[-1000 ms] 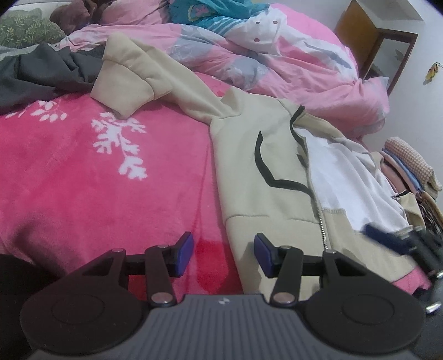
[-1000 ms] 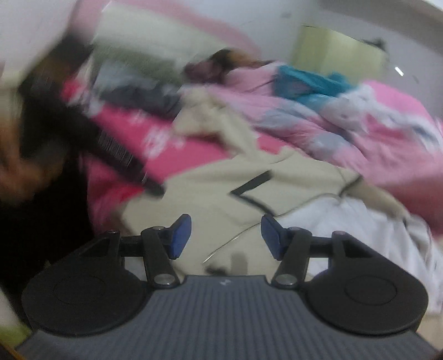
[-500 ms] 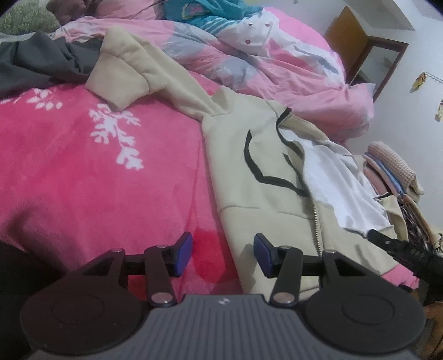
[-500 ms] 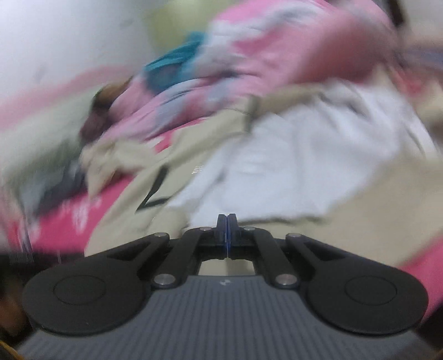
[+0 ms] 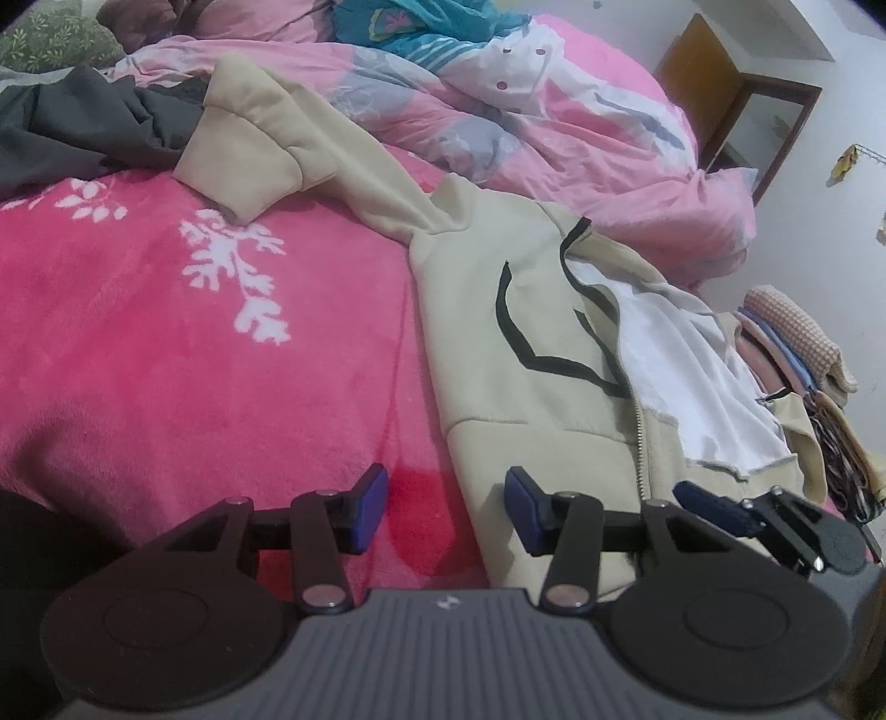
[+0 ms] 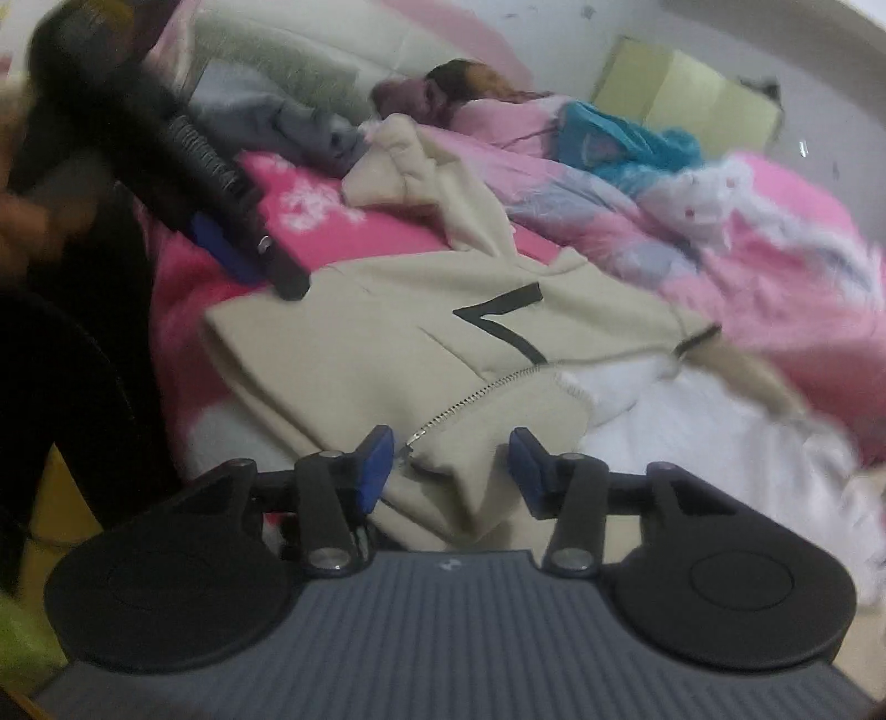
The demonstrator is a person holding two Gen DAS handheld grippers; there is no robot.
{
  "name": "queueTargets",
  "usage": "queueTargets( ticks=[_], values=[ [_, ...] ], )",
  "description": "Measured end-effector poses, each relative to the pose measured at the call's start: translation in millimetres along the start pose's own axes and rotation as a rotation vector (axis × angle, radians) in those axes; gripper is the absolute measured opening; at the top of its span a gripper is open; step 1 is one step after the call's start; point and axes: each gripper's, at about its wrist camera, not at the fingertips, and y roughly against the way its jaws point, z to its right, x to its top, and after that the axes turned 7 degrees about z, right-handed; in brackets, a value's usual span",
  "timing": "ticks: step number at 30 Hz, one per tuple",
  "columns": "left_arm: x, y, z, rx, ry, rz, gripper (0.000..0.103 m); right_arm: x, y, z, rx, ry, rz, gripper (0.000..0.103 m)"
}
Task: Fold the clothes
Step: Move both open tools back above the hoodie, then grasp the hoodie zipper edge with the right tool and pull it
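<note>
A beige zip hoodie (image 5: 498, 387) lies spread on the pink blanket (image 5: 166, 360), front flap thrown open to show its white lining (image 5: 681, 376). One sleeve (image 5: 243, 160) trails toward the far left. My left gripper (image 5: 446, 509) hovers open at the hoodie's lower left hem, pads clear of the cloth. In the right wrist view my right gripper (image 6: 449, 468) is at the hem corner beside the zipper (image 6: 470, 396). Its jaws are opening, and that beige corner (image 6: 454, 482) sits between them without being pinched. The left gripper's fingers (image 6: 221, 249) show at upper left.
A rumpled pink quilt (image 5: 554, 122) and a teal garment (image 5: 421, 27) are heaped along the far side of the bed. A dark grey garment (image 5: 72, 127) lies far left. A stack of folded clothes (image 5: 797, 354) stands past the bed's right edge, by a wooden door (image 5: 698, 77).
The right gripper was shut over the white lining half a second ago; now it stands open at the hem corner by the zipper. The left gripper has stayed in place.
</note>
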Motion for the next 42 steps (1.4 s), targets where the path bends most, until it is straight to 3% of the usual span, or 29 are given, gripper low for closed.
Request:
queueTargets(
  ticks=[1, 2, 5, 11, 13, 22, 25, 29, 31, 32, 33, 34, 42],
  values=[
    [0, 0, -1, -0.004, 0.000, 0.002, 0.047, 1, 2, 11, 0.007, -0.095, -0.002, 0.029],
    [0, 1, -2, -0.007, 0.000, 0.003, 0.047, 2, 4, 21, 0.014, -0.189, -0.003, 0.018],
    [-1, 1, -5, -0.021, 0.005, 0.008, 0.047, -9, 12, 55, -0.010, -0.474, 0.006, 0.009],
    [-2, 3, -8, -0.042, -0.004, 0.010, 0.047, -73, 35, 113, -0.012, -1.168, 0.077, 0.010],
    [-1, 4, -9, -0.051, -0.001, 0.007, 0.047, -88, 39, 118, -0.003, -1.292, 0.090, 0.011],
    [-7, 8, -5, -0.094, -0.014, -0.015, 0.047, -93, 45, 130, 0.019, -1.469, 0.098, 0.033],
    [-11, 6, 1, -0.098, -0.044, -0.017, 0.047, -92, 55, 137, -0.019, -1.466, 0.107, 0.042],
    [-15, 3, 8, -0.091, -0.075, -0.016, 0.047, -83, 46, 141, -0.049, -1.382, 0.044, 0.043],
    [-14, 2, 9, -0.097, -0.068, -0.016, 0.047, -80, 36, 141, -0.042, -1.351, 0.007, 0.039],
    [-14, 2, 9, -0.098, -0.063, -0.015, 0.047, -77, 32, 140, -0.041, -1.322, -0.009, 0.028],
    [-15, 3, 9, -0.099, -0.058, -0.014, 0.047, -74, 29, 139, -0.041, -1.292, -0.024, 0.008],
    [-15, 3, 9, -0.103, -0.053, -0.012, 0.047, -71, 28, 138, -0.048, -1.265, -0.039, 0.005],
    [-17, 0, 12, -0.157, -0.029, -0.041, 0.047, -77, 45, 147, -0.117, -1.264, -0.020, 0.005]
  ],
)
